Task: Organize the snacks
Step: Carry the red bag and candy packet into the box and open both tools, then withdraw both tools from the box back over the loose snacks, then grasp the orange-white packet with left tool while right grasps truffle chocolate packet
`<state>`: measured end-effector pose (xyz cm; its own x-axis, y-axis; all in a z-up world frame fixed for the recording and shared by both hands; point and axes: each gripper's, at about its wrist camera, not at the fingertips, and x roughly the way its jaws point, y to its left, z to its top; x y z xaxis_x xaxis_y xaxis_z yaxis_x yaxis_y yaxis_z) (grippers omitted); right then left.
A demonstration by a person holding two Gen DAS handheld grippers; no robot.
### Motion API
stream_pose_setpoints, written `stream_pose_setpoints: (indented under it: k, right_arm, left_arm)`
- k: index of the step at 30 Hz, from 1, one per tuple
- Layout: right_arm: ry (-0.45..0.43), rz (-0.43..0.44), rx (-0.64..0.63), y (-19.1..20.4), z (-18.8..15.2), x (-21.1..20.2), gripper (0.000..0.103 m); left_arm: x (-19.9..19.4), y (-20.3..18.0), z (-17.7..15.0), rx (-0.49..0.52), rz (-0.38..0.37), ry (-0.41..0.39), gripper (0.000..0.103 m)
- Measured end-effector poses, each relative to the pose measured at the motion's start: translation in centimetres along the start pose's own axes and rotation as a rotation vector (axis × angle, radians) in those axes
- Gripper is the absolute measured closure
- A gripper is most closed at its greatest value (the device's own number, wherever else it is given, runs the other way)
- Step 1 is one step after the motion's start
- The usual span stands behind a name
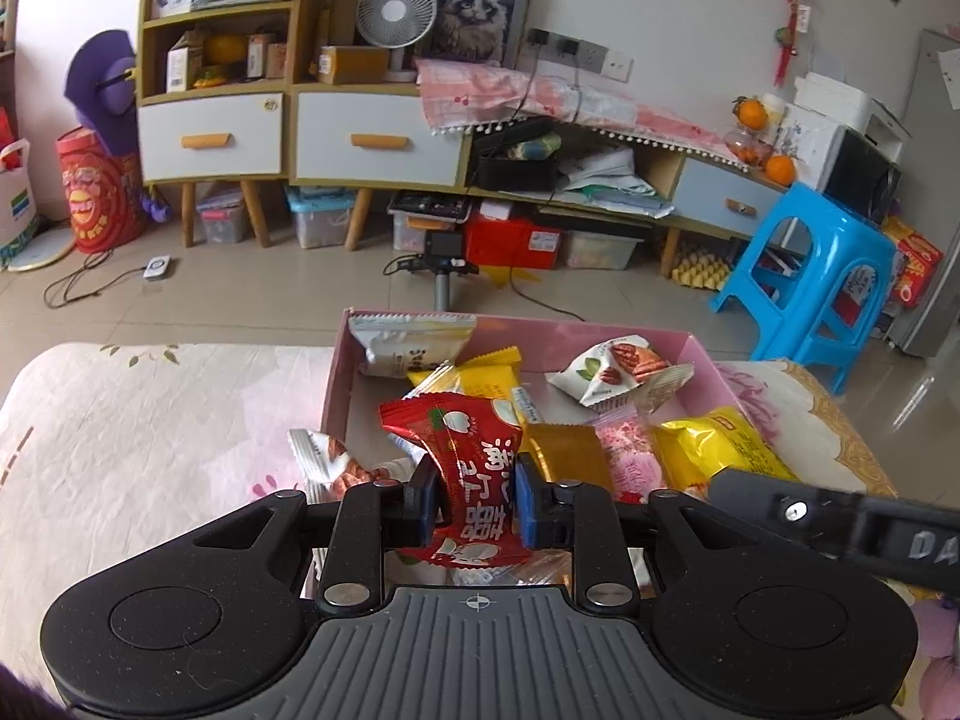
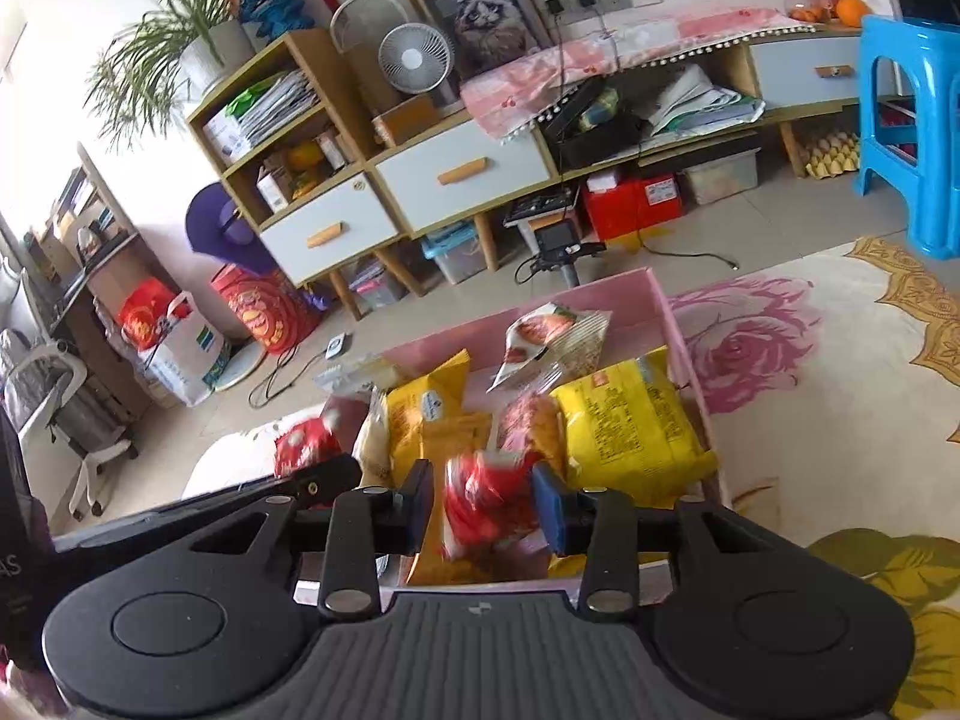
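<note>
Left hand-held gripper clamps a red snack packet above the crowded pink box; right hand-held gripper gapes.

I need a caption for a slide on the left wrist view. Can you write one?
Left gripper jaws pinch a red snack packet over the pink box of mixed snacks.

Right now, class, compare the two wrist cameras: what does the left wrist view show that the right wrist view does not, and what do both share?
Left wrist only: a grey refrigerator door at the right edge and a white printer beside it.

Right wrist only: a potted green plant on top of the wooden shelf and a white office chair on the left.

Both: the pink cardboard box of snack packets, a red snack packet between the left gripper's pads, the blue plastic stool and the white desk fan.
</note>
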<state>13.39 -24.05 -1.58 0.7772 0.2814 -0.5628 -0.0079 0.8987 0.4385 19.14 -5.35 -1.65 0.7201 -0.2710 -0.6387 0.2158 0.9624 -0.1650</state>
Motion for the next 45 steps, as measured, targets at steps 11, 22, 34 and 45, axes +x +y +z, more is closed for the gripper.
stream_pose_setpoints:
  k: [11, 22, 34, 45]
  right_arm:
    - [-0.02, 0.029, 0.005, -0.1, 0.5, -1.6, 0.055]
    - [-0.033, 0.032, -0.015, -0.4, 0.5, -3.9, 0.035]
    - [-0.007, -0.047, -0.071, -2.1, -1.7, -6.1, 0.018]
    - [0.057, -0.136, -0.165, -3.6, -3.8, -6.8, 0.013]
  left_arm:
    - [-1.9, 0.0, -0.8, 0.017, -0.01, 0.004, 0.052]
    - [-5.8, -0.2, -2.3, 0.05, -0.046, 0.01, 0.033]
    - [-8.0, 0.3, -7.6, 0.002, -0.054, 0.071, 0.013]
    - [-7.0, -4.1, -10.3, 0.06, -0.058, 0.134, 0.013]
